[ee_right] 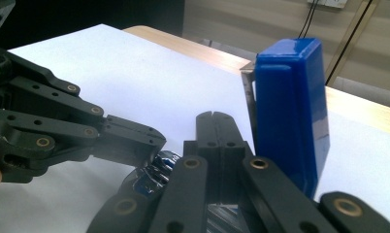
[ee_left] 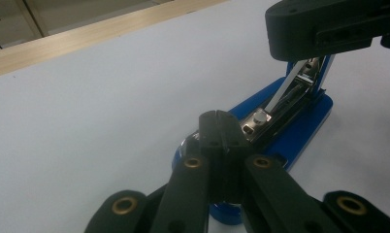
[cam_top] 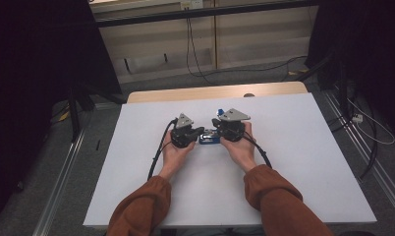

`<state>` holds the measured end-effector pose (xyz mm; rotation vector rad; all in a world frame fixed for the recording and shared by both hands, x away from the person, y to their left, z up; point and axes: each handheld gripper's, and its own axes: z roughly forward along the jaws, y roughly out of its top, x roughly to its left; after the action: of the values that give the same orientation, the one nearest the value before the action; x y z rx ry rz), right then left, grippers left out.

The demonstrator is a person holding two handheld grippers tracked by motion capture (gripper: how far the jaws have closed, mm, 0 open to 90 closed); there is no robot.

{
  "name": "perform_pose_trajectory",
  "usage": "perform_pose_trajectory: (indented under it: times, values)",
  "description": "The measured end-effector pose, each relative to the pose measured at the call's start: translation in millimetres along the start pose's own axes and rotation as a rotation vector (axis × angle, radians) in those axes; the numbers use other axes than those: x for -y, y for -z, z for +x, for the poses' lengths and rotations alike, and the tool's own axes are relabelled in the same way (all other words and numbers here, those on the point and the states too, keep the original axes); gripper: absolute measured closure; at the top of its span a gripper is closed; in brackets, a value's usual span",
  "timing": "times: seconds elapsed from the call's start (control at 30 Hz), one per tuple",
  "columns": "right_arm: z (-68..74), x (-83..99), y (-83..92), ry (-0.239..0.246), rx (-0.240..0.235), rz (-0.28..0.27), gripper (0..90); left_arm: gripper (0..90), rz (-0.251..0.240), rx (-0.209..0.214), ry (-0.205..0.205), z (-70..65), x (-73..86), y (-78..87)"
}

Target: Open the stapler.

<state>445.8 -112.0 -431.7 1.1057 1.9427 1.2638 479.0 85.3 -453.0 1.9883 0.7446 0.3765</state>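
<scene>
From the high view, a blue stapler point(cam_top: 210, 138) lies on the white tabletop point(cam_top: 294, 162) between the left tongs point(cam_top: 198, 132) and right tongs point(cam_top: 218, 129), its long axis running from one to the other.

The left gripper view shows the left tongs point(ee_left: 217, 116) clenched over the stapler's point(ee_left: 300, 126) base, magazine exposed.

In the right gripper view, the right tongs point(ee_right: 211, 116) are clenched beside the raised blue top point(ee_right: 290, 116) (already swung upright); judging by that, opening is done and loading remains.

The stapler point(cam_top: 210, 138) lies mid-table point(cam_top: 308, 162), between the left gripper point(cam_top: 198, 132) and right gripper point(cam_top: 219, 133). Its lid seems raised upright.
</scene>
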Motion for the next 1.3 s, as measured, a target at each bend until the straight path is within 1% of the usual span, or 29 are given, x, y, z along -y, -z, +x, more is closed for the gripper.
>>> perform_pose_trajectory:
  times: [0.1,0.17,0.23,0.43,0.5,0.73,1.0,1.03,1.17,1.3]
  values:
    - [-1.4,0.1,1.3,-0.003,-0.001,-0.004,90.0,90.0,0.002,-0.002,0.002,-0.3,-0.2,0.1]
    - [-3.2,0.1,2.5,-0.014,0.006,-0.006,90.0,90.0,0.001,-0.005,0.007,-0.5,-0.2,0.0]
    - [-3.5,-0.1,2.8,-0.017,0.005,-0.004,90.0,90.0,0.001,-0.004,0.002,-0.5,-0.2,0.0]
    - [-4.7,0.3,3.6,-0.012,0.008,-0.007,90.0,90.0,-0.001,-0.003,0.006,-0.4,0.1,0.0]
    - [-5.0,1.0,4.2,0.005,0.015,-0.013,90.0,90.0,-0.002,-0.002,0.008,-0.2,0.1,0.0]
    - [-11.2,2.0,9.0,-0.014,0.013,-0.016,90.0,90.0,-0.002,-0.003,0.002,-0.4,0.1,-0.1]
    - [-12.1,2.2,11.1,-0.024,0.013,-0.017,90.0,90.0,0.0,0.003,0.001,0.2,0.2,0.2]
    - [-12.2,2.1,11.6,-0.023,0.023,-0.015,90.0,90.0,-0.001,0.002,0.002,0.1,0.2,0.1]
    - [-16.7,2.3,14.1,-0.028,0.034,-0.014,90.0,90.0,-0.001,0.002,-0.004,0.2,0.2,0.1]
    - [-22.3,3.8,17.8,-0.04,0.042,-0.016,90.0,90.0,-0.001,0.001,0.0,0.0,0.3,0.1]
